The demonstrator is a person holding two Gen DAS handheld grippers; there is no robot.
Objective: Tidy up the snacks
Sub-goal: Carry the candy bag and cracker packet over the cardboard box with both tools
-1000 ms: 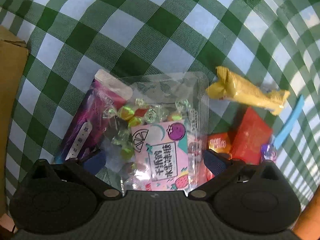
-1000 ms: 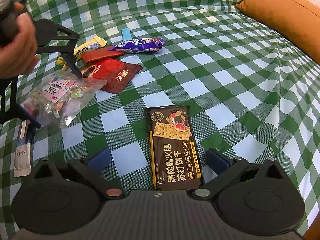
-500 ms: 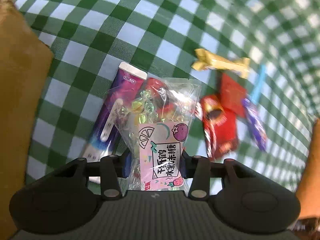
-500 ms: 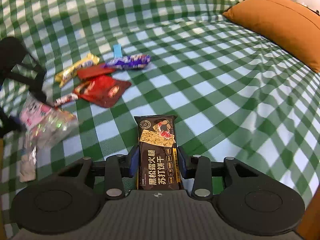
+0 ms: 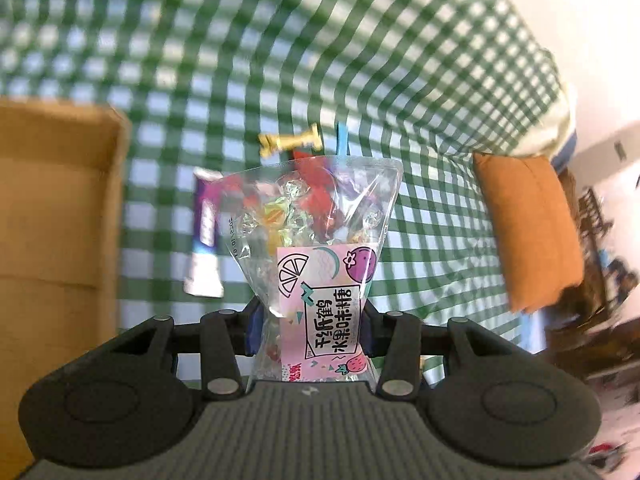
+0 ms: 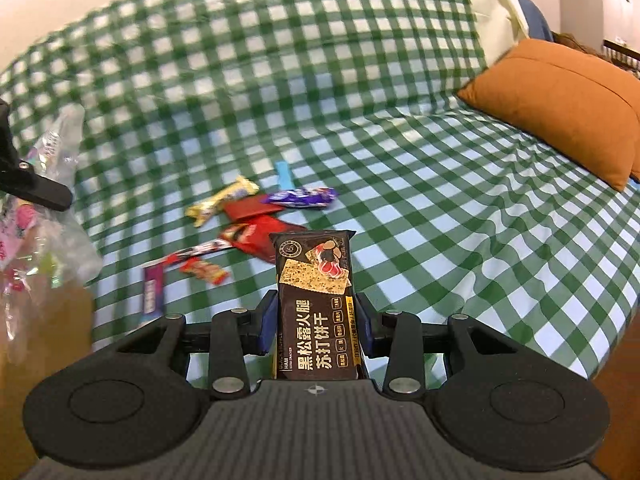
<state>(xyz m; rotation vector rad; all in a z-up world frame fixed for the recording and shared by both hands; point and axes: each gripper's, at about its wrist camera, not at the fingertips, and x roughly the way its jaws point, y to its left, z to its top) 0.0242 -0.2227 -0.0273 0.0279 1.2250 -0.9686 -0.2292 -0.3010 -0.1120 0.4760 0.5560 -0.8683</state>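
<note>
Candy bag (image 5: pixel 316 248) pinched in left claw (image 5: pixel 310 330); right claw (image 6: pixel 316 326) clamps cracker packet (image 6: pixel 314 304).

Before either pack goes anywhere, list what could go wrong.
The left tongs pinch only the candy bag's lower end; the loose, top-heavy film could slip or flop. The right tongs grip the cracker pack by its edges, so squeezing may crush crackers.

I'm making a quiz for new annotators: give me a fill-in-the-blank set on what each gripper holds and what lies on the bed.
1. The left gripper is shut on a clear bag of ____.
2. The right gripper holds a ____ cracker pack.
3. The pillow is ____.
4. The bedcover is checked white and ____.

Missing words: candies; dark brown; orange; green
</note>
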